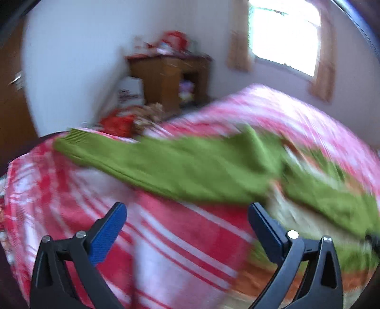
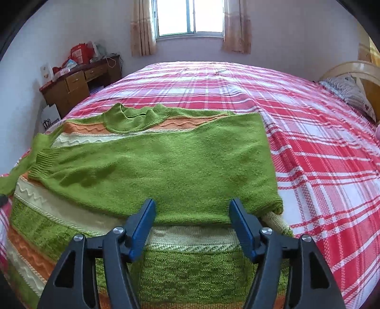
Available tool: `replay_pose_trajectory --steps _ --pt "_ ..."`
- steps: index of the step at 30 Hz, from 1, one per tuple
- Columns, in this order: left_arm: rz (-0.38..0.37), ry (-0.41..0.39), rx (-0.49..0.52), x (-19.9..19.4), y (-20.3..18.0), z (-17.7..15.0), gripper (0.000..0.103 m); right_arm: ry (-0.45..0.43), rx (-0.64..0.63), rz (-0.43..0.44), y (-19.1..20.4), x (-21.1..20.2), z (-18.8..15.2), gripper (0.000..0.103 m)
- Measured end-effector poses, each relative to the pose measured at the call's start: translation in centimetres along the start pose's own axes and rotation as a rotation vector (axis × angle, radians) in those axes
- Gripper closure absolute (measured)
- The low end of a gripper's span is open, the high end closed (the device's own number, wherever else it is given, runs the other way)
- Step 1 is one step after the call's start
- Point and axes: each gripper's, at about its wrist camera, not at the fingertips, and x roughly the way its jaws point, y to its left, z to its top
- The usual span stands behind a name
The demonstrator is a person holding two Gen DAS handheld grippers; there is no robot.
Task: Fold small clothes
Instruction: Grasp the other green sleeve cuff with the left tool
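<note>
A green knit sweater (image 2: 166,161) with orange and cream stripes lies flat on the red plaid bed (image 2: 308,142). Its right sleeve is folded across the chest, cuff at the left. My right gripper (image 2: 192,209) is open and empty, just above the sweater's lower body. In the blurred left wrist view the left sleeve (image 1: 166,166) stretches out over the bed's corner toward the left. My left gripper (image 1: 187,211) is open and empty, above the bedspread (image 1: 178,237) just short of that sleeve.
A wooden desk (image 2: 78,83) with red bags and clutter stands by the left wall, with a white box below it. A window with curtains (image 2: 190,19) is behind the bed. A pillow (image 2: 349,92) and headboard are at the right.
</note>
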Motion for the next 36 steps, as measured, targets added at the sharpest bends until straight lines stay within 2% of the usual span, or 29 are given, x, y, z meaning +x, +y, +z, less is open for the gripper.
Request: replay_pose_trajectory --steps 3,7,9,12,17,19,23,24,28,29,31,32,33,34,36 --pt "0.100 -0.034 -0.118 0.8 5.4 3.5 0.000 -0.001 -0.003 0.007 0.1 0.0 -0.1 0.034" --pt "0.269 -0.029 -0.213 3.7 11.5 7.0 0.001 -0.002 -0.005 0.006 0.2 -0.1 -0.1 0.034" --pt "0.324 -0.007 -0.249 5.7 14.1 8.0 0.005 -0.003 -0.002 0.012 0.2 -0.1 -0.2 0.033" --pt "0.333 0.046 -0.310 8.3 16.9 8.6 0.005 -0.003 -0.003 0.015 0.2 0.0 -0.1 0.033" --pt "0.350 0.083 -0.354 10.5 17.3 8.3 0.005 -0.003 -0.008 0.010 0.3 0.1 -0.1 0.032" --pt "0.358 0.099 -0.349 11.2 17.1 8.1 0.010 -0.003 -0.009 0.009 0.4 0.1 -0.1 0.032" --pt "0.342 0.177 -0.399 12.8 17.1 7.4 0.028 -0.003 -0.009 0.009 0.4 0.1 -0.1 0.032" --pt "0.331 0.189 -0.414 12.9 17.1 7.2 0.029 -0.003 -0.009 0.009 0.4 0.1 -0.1 0.032" --pt "0.323 0.176 -0.436 12.6 17.0 7.1 0.035 -0.003 -0.009 0.008 0.4 0.1 -0.1 0.032" --pt "0.324 0.174 -0.431 12.5 16.8 7.1 0.040 -0.003 -0.010 0.007 0.4 0.1 -0.1 0.032" --pt "0.341 0.164 -0.421 12.3 16.5 7.2 0.051 -0.004 -0.010 0.006 0.4 0.1 -0.1 0.032" --pt "0.342 0.156 -0.418 12.4 16.4 7.3 0.065 -0.004 -0.010 0.006 0.4 0.1 -0.1 0.032" --pt "0.332 0.146 -0.414 12.4 16.4 7.5 0.087 -0.004 -0.010 0.006 0.4 0.1 0.0 0.032" --pt "0.292 0.141 -0.410 12.3 16.4 7.6 0.093 -0.004 -0.010 0.006 0.4 0.1 -0.1 0.032" --pt "0.291 0.141 -0.392 12.3 16.1 7.6 0.093 -0.004 -0.011 0.005 0.4 0.1 -0.1 0.032"
